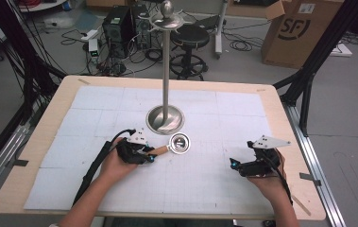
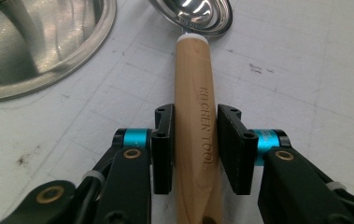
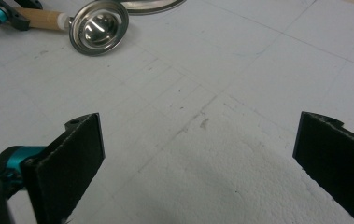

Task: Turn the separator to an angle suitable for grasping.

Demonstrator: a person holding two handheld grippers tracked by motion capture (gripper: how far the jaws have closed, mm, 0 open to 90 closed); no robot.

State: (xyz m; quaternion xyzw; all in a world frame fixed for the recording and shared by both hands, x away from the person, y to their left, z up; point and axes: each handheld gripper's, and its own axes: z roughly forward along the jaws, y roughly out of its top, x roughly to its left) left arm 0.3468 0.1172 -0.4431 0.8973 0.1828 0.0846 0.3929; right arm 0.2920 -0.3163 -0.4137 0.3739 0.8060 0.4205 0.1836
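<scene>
Left gripper (image 2: 195,149) jaws clamped on the wooden-handled steel ladle (image 2: 197,121); handle runs straight ahead between them, bowl beyond, beside the steel stand base (image 2: 39,51). Right gripper (image 3: 198,163) jaws apart, empty, well away.

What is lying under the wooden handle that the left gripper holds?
Under the wooden handle lies the white gridded mat, bare on both sides. The left gripper presses its fingers on the handle; the strip of mat directly beneath it is covered.
</scene>
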